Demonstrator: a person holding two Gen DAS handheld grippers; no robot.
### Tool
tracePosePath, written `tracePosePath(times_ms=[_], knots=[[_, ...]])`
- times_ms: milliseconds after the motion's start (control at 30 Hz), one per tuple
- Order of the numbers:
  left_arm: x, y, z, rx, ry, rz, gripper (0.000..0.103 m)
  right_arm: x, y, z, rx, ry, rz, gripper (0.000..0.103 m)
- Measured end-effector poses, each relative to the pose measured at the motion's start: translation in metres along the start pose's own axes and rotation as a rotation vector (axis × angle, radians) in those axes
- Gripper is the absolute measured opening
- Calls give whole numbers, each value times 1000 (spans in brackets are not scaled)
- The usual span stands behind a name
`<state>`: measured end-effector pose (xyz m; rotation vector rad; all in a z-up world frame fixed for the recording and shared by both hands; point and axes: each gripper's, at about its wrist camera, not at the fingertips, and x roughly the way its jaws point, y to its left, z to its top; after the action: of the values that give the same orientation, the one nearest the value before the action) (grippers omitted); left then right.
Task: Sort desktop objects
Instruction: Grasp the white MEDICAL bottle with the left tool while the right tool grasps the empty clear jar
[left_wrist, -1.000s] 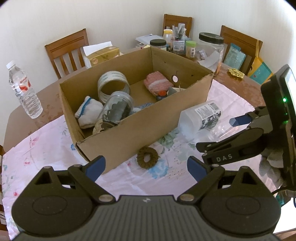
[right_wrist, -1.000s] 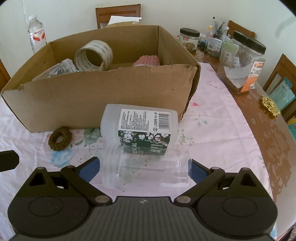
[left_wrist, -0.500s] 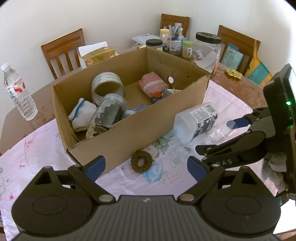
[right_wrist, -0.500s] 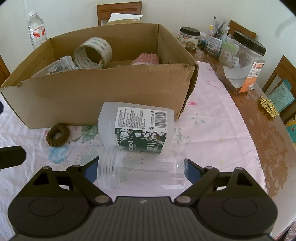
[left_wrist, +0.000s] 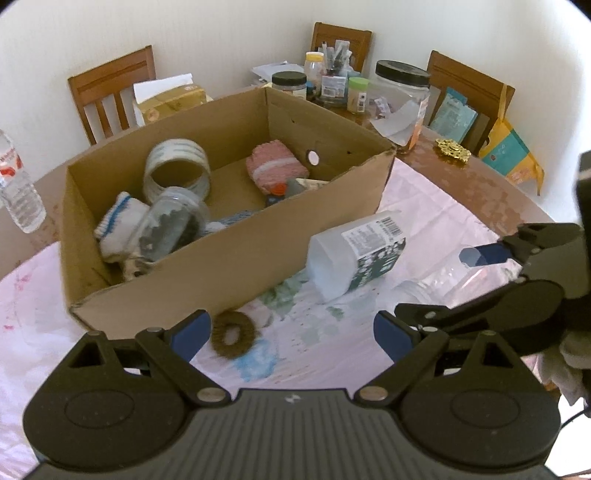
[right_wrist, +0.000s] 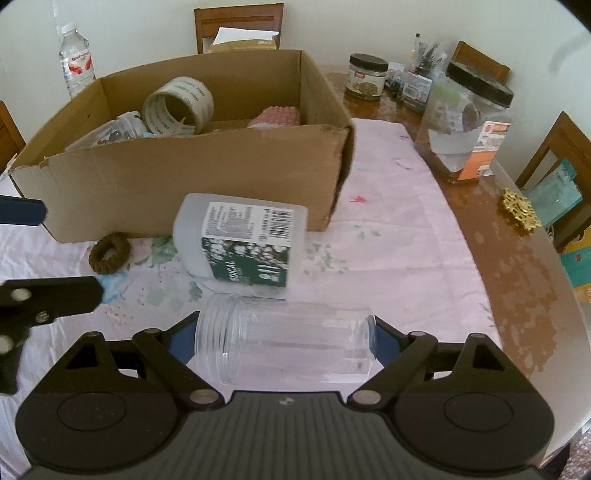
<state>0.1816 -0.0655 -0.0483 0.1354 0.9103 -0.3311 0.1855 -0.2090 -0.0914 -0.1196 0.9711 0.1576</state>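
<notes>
An open cardboard box (left_wrist: 236, 258) (right_wrist: 184, 184) stands on the floral cloth and holds a tape roll (left_wrist: 177, 166), a jar, a sock and a pink knit piece. A white bottle with a green label (left_wrist: 354, 258) (right_wrist: 243, 240) lies in front of it. A brown hair tie (left_wrist: 232, 334) (right_wrist: 110, 253) lies by the box's near wall. My right gripper (right_wrist: 284, 341) is shut on a clear plastic jar (right_wrist: 284, 343) lying on its side. My left gripper (left_wrist: 291, 332) is open and empty, just above the hair tie.
Jars and pens (left_wrist: 332, 85) crowd the table's far end, with a big black-lidded jar (right_wrist: 469, 125). A water bottle (right_wrist: 75, 59) stands far left. A gold ornament (right_wrist: 519, 214) lies on bare wood at right. Wooden chairs ring the table.
My right gripper's fingers have closed onto the clear jar. My left gripper has moved forward toward the hair tie and stays open.
</notes>
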Motion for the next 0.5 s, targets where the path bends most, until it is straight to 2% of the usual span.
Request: tracePosePath(times_ms=[200,267,500], knots=[[21,-16,10,-79,3,-36,95,-13,-22,-5,-11,-1,-28,94],[29,-23,14,-98,7,-40,96,-16,-33,-8,-1,4,-14,94],[51,-43,23,-188,-4,3,96,-18,-61,-12,-25,15,-7,94]])
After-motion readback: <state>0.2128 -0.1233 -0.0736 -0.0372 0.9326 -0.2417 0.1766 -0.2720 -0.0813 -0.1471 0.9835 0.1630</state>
